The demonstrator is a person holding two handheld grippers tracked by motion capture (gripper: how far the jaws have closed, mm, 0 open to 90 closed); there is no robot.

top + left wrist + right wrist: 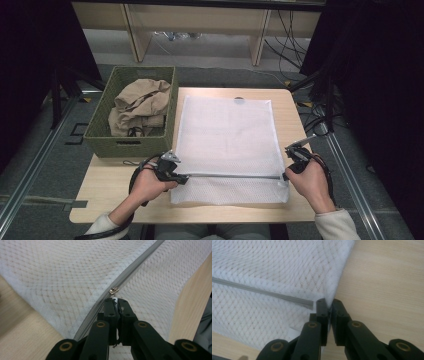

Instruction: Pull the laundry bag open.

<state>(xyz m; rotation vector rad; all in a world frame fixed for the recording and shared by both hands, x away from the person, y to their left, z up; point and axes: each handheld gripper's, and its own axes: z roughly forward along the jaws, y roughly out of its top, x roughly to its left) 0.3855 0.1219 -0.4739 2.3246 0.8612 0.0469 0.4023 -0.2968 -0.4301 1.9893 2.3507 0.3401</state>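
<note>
The zipper pull tab is mostly hidden between the left gripper's jaws.

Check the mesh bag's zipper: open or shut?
Shut along the visible stretch: the zipper tape runs closed across the mesh bag, slider near the left end.

White mesh bag with grey zipper; green basket, tan cloth.

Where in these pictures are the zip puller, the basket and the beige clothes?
zip puller [113,290], left gripper view, on its metal slider.
basket [131,146], high view, on its near wall.
beige clothes [140,106], high view, on the middle of the heap.
</note>
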